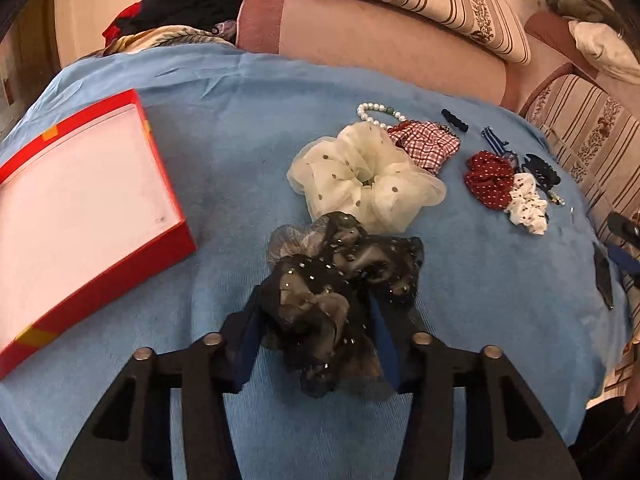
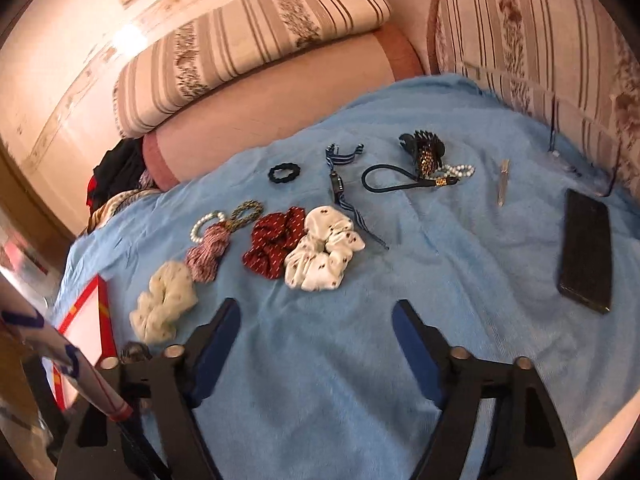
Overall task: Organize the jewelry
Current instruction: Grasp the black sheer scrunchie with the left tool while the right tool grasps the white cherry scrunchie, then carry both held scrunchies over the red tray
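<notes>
One dark scrunchie [image 1: 340, 280] sits between the fingers of my left claw [image 1: 316, 344], on the blue blanket [image 1: 240, 160] toward its near edge. The blue pads look pressed into the gauzy fabric from both sides, so I read that claw as clenched on it. My worry is the hold: the ruffles are loose and slippery, and if only an outer fold is pinched it could slide out on the way to the red box [image 1: 80, 208] at the blanket's left edge. The cream scrunchie [image 1: 360, 176] touches its far side and may drag along. My right claw [image 2: 316, 340] hangs released over bare blanket, nothing between its fingers.
</notes>
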The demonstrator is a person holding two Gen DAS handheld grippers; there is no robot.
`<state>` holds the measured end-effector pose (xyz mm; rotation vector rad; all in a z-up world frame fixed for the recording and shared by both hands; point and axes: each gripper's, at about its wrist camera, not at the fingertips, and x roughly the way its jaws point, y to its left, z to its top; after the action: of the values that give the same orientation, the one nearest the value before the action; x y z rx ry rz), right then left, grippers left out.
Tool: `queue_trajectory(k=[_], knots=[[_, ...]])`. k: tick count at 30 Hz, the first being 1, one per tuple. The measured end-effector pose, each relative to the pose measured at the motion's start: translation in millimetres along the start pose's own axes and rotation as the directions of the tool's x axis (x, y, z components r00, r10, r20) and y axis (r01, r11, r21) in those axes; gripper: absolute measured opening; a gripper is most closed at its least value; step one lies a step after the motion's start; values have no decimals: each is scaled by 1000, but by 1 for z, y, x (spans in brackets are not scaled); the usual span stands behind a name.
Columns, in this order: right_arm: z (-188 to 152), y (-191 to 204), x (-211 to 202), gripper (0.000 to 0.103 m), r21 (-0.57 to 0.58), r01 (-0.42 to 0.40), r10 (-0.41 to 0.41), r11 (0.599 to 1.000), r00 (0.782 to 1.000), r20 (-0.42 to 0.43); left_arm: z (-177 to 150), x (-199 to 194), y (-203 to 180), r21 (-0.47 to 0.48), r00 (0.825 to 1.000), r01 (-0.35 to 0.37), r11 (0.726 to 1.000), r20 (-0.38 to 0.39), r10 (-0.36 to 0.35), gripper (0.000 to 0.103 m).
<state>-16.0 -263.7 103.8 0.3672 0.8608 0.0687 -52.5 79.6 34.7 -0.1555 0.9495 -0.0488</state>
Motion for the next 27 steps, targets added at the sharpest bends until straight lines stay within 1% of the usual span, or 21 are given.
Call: queue_trajectory(k=[1,2,4,7,10,12,13,14,15,16,17,18,19,21,23,26,27], knots=[[5,-4,7,73,15,0,0,1000,1000,-14,1,3,0,5,1000,-9,1000,-2,9,35],[10,-8,14,71,30,3,-2,1000,1000,-31,2,5,0,4,1000,-17,1000,2,17,32],[21,-15,35,62,63,-16,21,998,997,-77,3,11,0,15,1000,-17,1000,11,17,26],[28,-22,60,61,102,-1,13,995,993,-117,5,12,-2,41,999,-33,999,30,31,23],[30,-20,81,61,108,23,-7,994,989,-146,6,8,-5,57,998,-43,997,54,40,23],[29,-18,89,61,102,34,-19,994,988,-151,7,8,-4,58,998,-42,997,58,38,23],[28,-17,94,61,92,53,-38,994,987,-153,7,7,-3,55,998,-39,998,59,36,23],[25,-16,101,59,89,62,-46,994,985,-167,7,7,-3,56,998,-35,998,58,31,23],[22,-16,105,52,93,54,-37,994,983,-181,7,7,-3,57,998,-30,998,57,26,23],[21,-16,108,38,91,52,-34,994,981,-189,7,6,-2,56,998,-27,998,62,24,23],[19,-15,112,31,78,58,-41,995,979,-198,7,5,-3,59,998,-27,998,67,23,23],[18,-15,113,16,72,57,-41,996,979,-200,7,4,-5,62,997,-25,998,71,20,23],[17,-16,113,9,74,48,-33,996,980,-198,7,2,-5,62,997,-22,998,76,17,23],[17,-17,104,8,86,33,-19,996,987,-162,8,-4,-6,65,995,-17,998,97,10,23],[21,-11,79,8,46,34,-31,998,997,-76,9,-10,-7,67,992,-27,997,121,18,23],[23,-2,48,8,-9,51,-51,999,998,39,10,-20,-5,55,988,-16,998,156,7,23],[21,3,36,8,-23,35,-33,999,996,78,10,-22,-4,51,986,-12,999,164,3,23]])
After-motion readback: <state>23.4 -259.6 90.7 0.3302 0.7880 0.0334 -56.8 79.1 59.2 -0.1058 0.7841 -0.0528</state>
